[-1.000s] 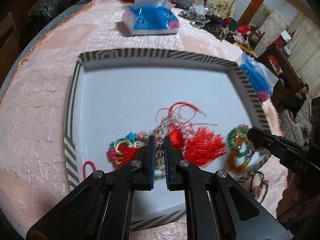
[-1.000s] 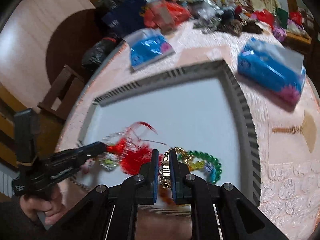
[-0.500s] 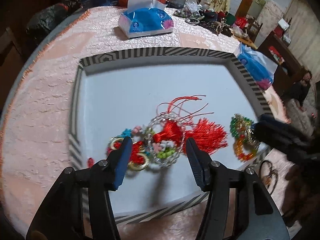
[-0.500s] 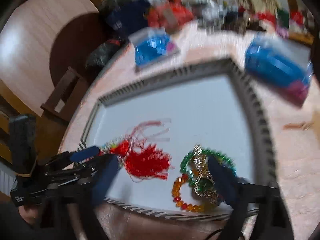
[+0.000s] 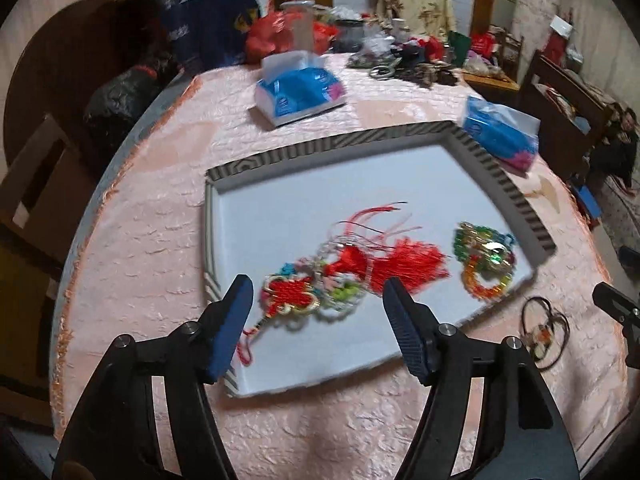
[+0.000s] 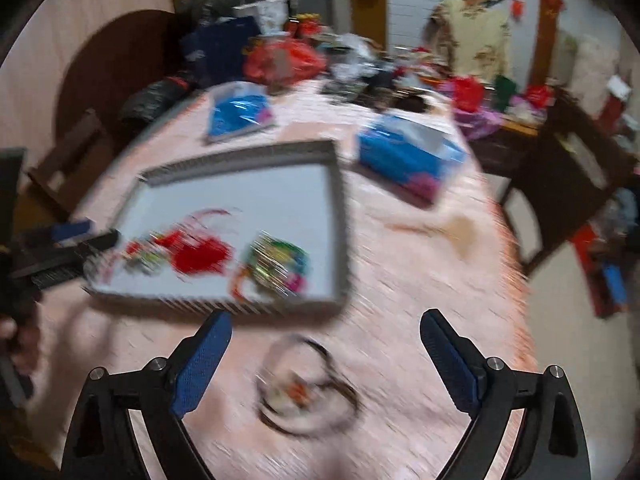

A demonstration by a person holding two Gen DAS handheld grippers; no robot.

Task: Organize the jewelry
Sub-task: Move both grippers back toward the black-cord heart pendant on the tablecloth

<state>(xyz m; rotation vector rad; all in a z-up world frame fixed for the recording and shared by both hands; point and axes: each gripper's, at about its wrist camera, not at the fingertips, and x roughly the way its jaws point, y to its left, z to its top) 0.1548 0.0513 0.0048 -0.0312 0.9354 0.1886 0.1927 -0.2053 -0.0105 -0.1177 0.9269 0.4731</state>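
Two tissue packs (image 5: pixel 298 90) (image 5: pixel 500 136) flank the striped tray's (image 5: pixel 320 148) far side. Inside lie red tasselled charms (image 5: pixel 348 276) and, rightward, beaded bracelets (image 5: pixel 482 260). Left gripper (image 5: pixel 316 320) is opening, empty; right gripper (image 6: pixel 324 364) gapes, empty, above a dark cord bracelet (image 6: pixel 306 392).

The left tool (image 5: pixel 316 320), a black two-finger frame with blue ribbed pads (image 5: pixel 230 330), tilts steeply down over the near edge of the white tray with the striped rim (image 5: pixel 332 146). Its jaws are opening, with nothing pressed between them. The right tool (image 6: pixel 324 356), of the same black and blue make, tilts down just off the tray's near right corner, jaws spread wide and bare. At the left edge of the right wrist view, a hand (image 6: pixel 20 340) grips the left tool's handle.
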